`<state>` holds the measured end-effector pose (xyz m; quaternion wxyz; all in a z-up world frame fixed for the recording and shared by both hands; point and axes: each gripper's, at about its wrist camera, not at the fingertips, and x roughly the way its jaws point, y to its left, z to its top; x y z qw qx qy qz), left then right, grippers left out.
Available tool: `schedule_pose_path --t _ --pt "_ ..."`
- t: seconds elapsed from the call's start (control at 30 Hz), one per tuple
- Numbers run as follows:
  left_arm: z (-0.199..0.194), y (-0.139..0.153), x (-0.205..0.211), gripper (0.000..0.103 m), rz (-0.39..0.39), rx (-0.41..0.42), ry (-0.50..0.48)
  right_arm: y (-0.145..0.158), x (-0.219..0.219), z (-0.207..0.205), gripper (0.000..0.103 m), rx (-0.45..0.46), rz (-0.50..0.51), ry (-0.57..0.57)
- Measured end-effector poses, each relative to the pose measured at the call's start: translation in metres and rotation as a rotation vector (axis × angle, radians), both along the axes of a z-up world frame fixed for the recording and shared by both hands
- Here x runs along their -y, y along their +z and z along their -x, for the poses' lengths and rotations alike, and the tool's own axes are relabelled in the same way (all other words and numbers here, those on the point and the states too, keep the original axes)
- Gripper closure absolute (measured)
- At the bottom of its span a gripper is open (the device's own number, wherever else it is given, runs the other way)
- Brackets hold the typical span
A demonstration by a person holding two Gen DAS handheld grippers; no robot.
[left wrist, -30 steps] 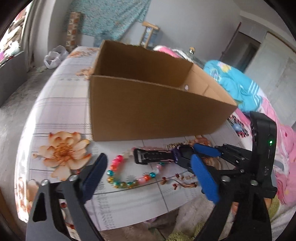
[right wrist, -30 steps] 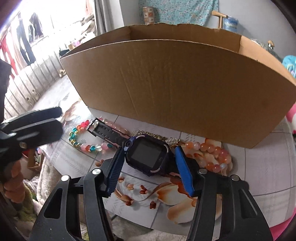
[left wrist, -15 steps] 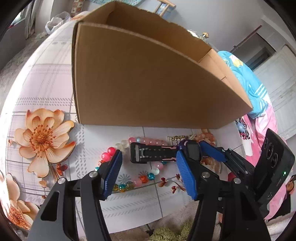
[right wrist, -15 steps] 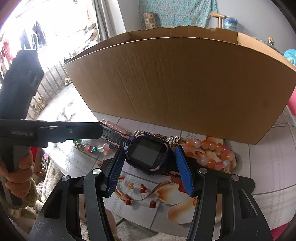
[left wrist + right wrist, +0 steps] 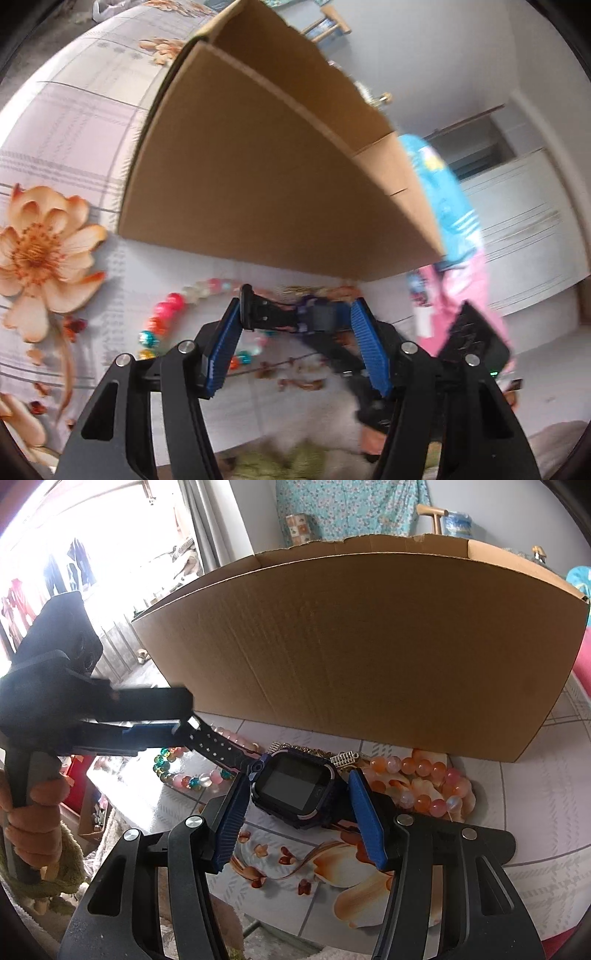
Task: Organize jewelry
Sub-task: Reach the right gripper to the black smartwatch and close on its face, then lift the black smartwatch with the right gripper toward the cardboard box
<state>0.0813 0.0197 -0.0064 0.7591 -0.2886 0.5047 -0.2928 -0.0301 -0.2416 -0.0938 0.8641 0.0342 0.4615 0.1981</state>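
Note:
A dark smartwatch (image 5: 295, 788) lies on the flowered tablecloth in front of a cardboard box (image 5: 362, 653). My right gripper (image 5: 295, 812) is open, its blue pads on either side of the watch face, apart from it. My left gripper (image 5: 295, 339) is open around the watch's black strap (image 5: 266, 314); the right wrist view shows its tip (image 5: 162, 731) at the strap end (image 5: 214, 744). A multicoloured bead bracelet (image 5: 166, 321) lies left of the watch, an orange bead bracelet (image 5: 424, 782) to its right, and a gold chain (image 5: 332, 755) behind it.
The open-topped box (image 5: 277, 177) stands just behind the jewelry and blocks the way forward. The table edge (image 5: 147, 812) is close in front of the watch. Pink and blue bedding (image 5: 454, 221) lies to the right of the table.
My left gripper has moved forward and closed in on the watch strap, which now sits between its pads. My right gripper has stayed around the watch face.

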Motion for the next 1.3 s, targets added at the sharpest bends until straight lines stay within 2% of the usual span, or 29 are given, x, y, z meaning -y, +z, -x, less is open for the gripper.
schedule_pose_path --t 0.07,0.13,0.2,0.3,0.37,0.43,0.57,0.67,0.87,0.93,1.0,1.03,1.23,1.3 --pt "0.0 0.002 0.001 0.045 0.007 0.011 0.005 0.0 0.001 0.0 0.051 0.002 0.003 -0.001" --pt "0.0 0.002 0.004 0.046 -0.019 0.019 0.016 0.0 0.001 0.001 0.051 0.0 0.003 -0.003" --pt "0.0 0.004 0.007 0.051 -0.062 0.031 0.022 -0.001 -0.002 0.001 0.051 0.0 0.013 -0.005" --pt "0.001 0.003 0.02 0.069 -0.179 0.066 0.025 -0.001 -0.006 0.002 0.051 0.003 0.021 -0.008" --pt "0.0 0.005 0.027 0.085 -0.267 0.1 0.027 -0.002 -0.01 0.004 0.051 0.003 0.028 -0.014" --pt "0.003 0.007 0.037 0.091 -0.348 0.145 0.022 -0.002 -0.011 0.004 0.051 0.006 0.028 -0.018" --pt "0.012 0.014 0.06 0.091 -0.491 0.241 -0.002 0.005 -0.006 0.008 0.051 -0.001 -0.02 -0.037" --pt "0.024 0.012 0.07 0.091 -0.576 0.311 -0.014 0.018 0.016 0.021 0.048 0.016 -0.071 -0.074" --pt "0.031 0.011 0.085 0.091 -0.631 0.364 -0.023 0.022 0.057 0.037 0.041 -0.034 0.071 -0.326" --pt "0.033 0.012 0.079 0.091 -0.63 0.367 -0.024 0.017 0.066 0.034 0.04 -0.062 0.062 -0.392" --pt "0.034 0.011 0.081 0.091 -0.632 0.372 -0.029 0.013 0.063 0.028 0.04 -0.082 0.032 -0.412" --pt "0.034 0.011 0.082 0.091 -0.63 0.37 -0.03 0.014 0.059 0.025 0.037 -0.069 0.031 -0.409" --pt "0.038 0.01 0.089 0.091 -0.633 0.385 -0.04 0.02 0.041 0.021 0.035 -0.043 0.008 -0.367" --pt "0.037 0.01 0.088 0.091 -0.629 0.383 -0.036 0.021 0.041 0.021 0.035 -0.05 -0.074 -0.383"
